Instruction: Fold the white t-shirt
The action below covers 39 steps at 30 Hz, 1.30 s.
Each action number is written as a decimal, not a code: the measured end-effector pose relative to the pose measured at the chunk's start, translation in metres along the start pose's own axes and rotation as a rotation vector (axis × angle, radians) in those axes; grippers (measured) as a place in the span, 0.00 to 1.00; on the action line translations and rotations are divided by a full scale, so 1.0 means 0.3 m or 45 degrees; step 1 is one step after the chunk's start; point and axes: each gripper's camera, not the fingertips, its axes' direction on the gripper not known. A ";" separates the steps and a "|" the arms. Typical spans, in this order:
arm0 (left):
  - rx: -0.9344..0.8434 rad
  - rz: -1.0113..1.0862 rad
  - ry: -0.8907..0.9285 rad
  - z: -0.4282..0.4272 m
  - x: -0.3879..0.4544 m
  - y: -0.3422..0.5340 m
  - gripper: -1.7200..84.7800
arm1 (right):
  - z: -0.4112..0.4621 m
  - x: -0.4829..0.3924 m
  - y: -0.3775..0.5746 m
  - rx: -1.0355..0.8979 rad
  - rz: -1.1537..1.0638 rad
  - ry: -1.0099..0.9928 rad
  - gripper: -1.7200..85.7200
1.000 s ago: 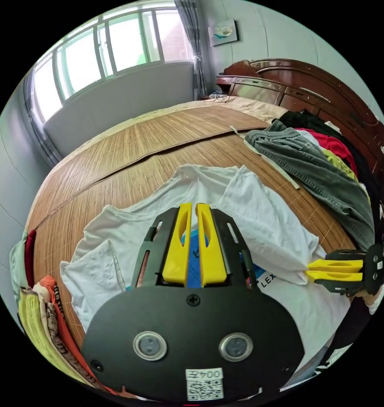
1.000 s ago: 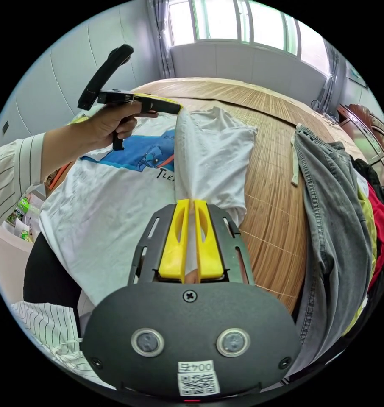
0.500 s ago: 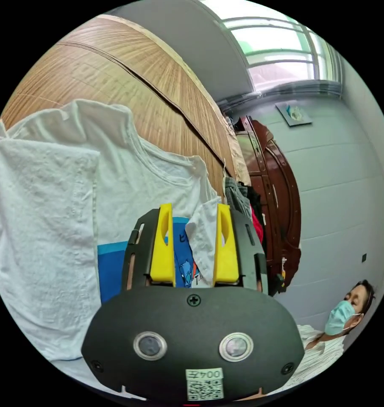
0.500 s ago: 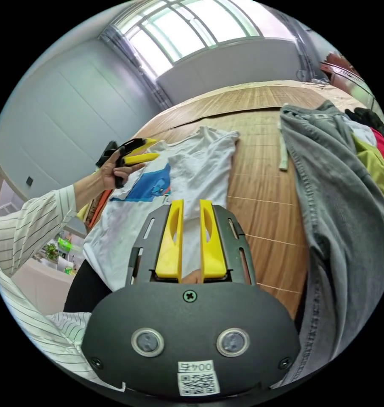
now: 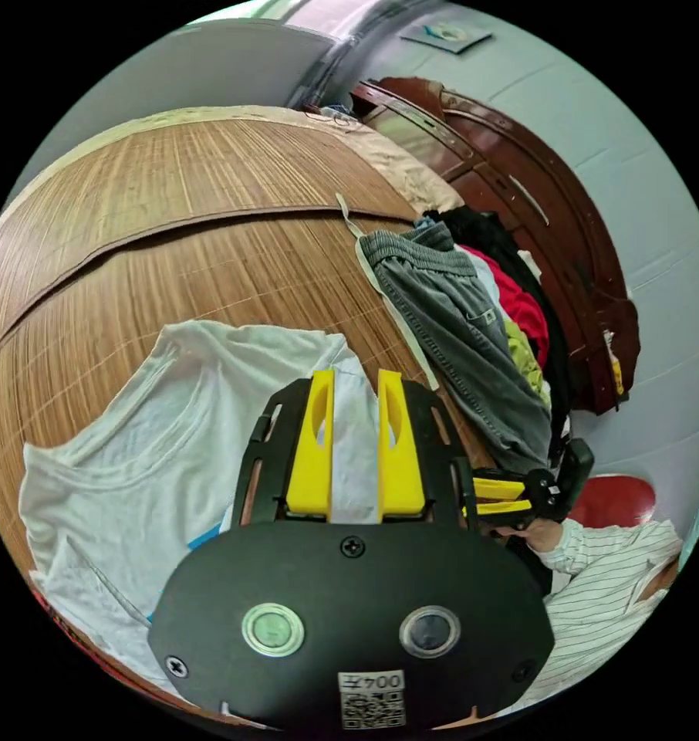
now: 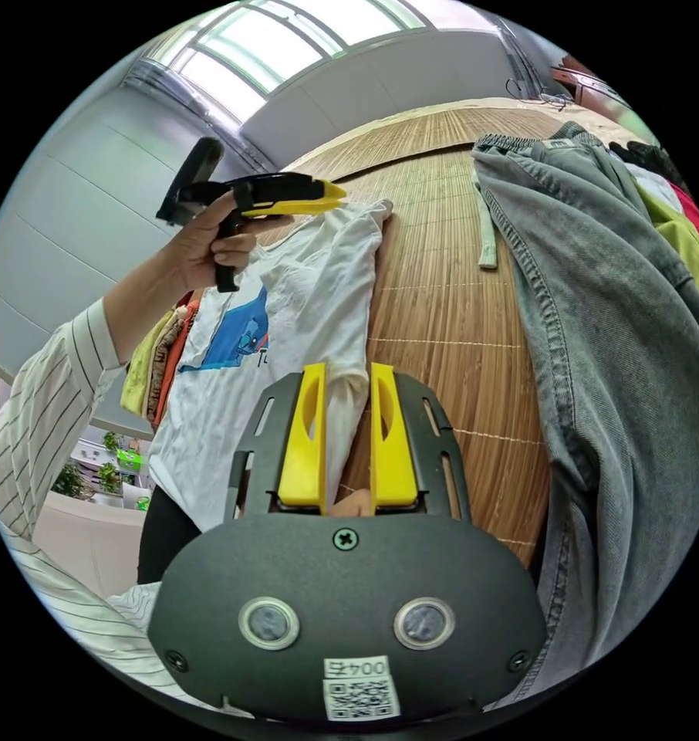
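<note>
Bamboo mat [image 6: 442, 309] bears the white t-shirt [image 6: 319, 309]; left claw [image 6: 338, 197] and right claw [image 6: 348, 378] hover above it, both released.

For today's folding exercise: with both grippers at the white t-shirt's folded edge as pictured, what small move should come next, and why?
Probably lower both and close them on that edge. The left gripper and right gripper both have their jaws apart, holding nothing, while the white t-shirt lies on the woven mat only half folded, its blue print uncovered.
</note>
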 end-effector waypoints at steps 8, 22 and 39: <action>-0.021 0.043 -0.048 0.098 0.020 -0.203 0.08 | 0.042 0.053 -0.024 -0.001 0.059 -0.087 0.12; -0.042 0.088 0.074 0.235 0.082 -0.404 0.03 | 0.099 0.076 -0.028 0.012 0.096 -0.084 0.08; 0.238 -0.166 0.104 0.269 0.186 -0.560 0.03 | 0.133 0.165 0.021 0.103 0.396 -0.335 0.08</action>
